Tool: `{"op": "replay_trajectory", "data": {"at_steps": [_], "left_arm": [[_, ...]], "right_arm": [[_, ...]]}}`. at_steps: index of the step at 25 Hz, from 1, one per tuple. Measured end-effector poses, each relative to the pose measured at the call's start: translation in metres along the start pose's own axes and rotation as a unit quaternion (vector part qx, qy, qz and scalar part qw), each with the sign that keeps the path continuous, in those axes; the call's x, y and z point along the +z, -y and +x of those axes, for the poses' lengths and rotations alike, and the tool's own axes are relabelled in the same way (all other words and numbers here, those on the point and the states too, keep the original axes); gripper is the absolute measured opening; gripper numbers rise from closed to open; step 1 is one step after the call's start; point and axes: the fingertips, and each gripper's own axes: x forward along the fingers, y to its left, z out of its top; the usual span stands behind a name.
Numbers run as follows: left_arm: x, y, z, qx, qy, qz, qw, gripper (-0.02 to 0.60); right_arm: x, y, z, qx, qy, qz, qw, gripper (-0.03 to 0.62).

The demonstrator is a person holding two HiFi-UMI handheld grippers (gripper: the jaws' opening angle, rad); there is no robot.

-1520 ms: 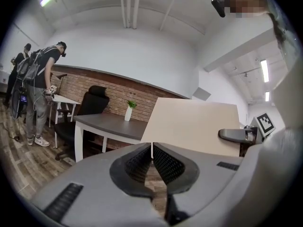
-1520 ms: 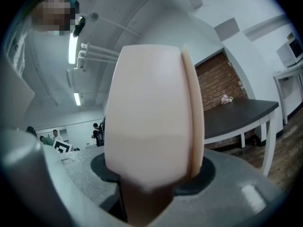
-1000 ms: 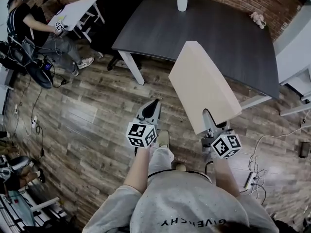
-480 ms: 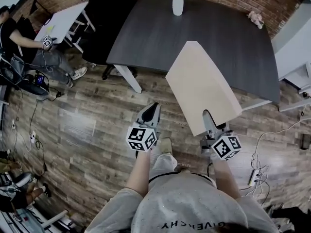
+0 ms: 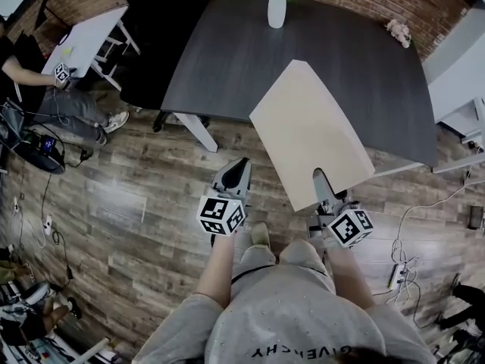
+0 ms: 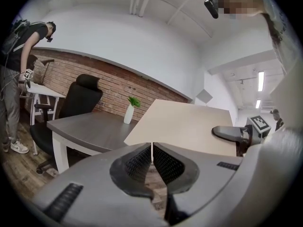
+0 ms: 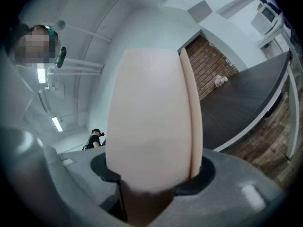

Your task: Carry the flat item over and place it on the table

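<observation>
A large flat beige board (image 5: 311,139) is held tilted up, its far end reaching over the near edge of the dark grey table (image 5: 250,44). My right gripper (image 5: 324,186) is shut on the board's near edge; in the right gripper view the board (image 7: 147,122) fills the space between the jaws of the right gripper (image 7: 151,176). My left gripper (image 5: 238,167) hangs beside it over the wood floor, shut and empty. The left gripper view shows the left gripper (image 6: 151,156) with pads together, the board (image 6: 189,124) beyond it, and the right gripper (image 6: 232,132) at the board's edge.
A white vase with a green plant (image 5: 276,7) and a small plush toy (image 5: 400,29) stand on the table's far side. A black office chair (image 5: 148,44) sits at the table's left end. A person (image 5: 45,89) stands by a white desk (image 5: 87,36). Cables and a power strip (image 5: 398,275) lie at right.
The table has come nearer and the board's far end now reaches further over its near edge. Both grippers keep their hold and spacing.
</observation>
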Motion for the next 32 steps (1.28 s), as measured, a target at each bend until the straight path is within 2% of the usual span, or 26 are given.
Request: {"op": "replay_trajectory", "data": {"at_steps": [9,14,19,25,32], "left_arm": [[-0.005,0.002,0.025,-0.008,-0.008,0.0,0.9999,0.009],[-0.001,-0.011,0.035,0.013,-0.01,0.001,0.9999,0.009],[0.021,-0.024,0.058,0.025,0.005,0.004,0.9997,0.009],[0.024,-0.011,0.09,0.009,0.003,0.001,1.0,0.008],[0.018,-0.008,0.111,0.003,-0.009,-0.002,1.0,0.008]], "right_arm": [[-0.003,0.016,0.033,0.003,-0.005,0.037,0.999,0.268],[-0.007,0.03,0.061,0.006,-0.011,0.068,0.998,0.268],[0.006,0.037,0.096,0.009,-0.017,0.072,0.997,0.268],[0.022,0.059,0.126,0.008,-0.015,0.086,0.996,0.27],[0.025,0.086,0.161,-0.018,0.002,0.136,0.99,0.272]]}}
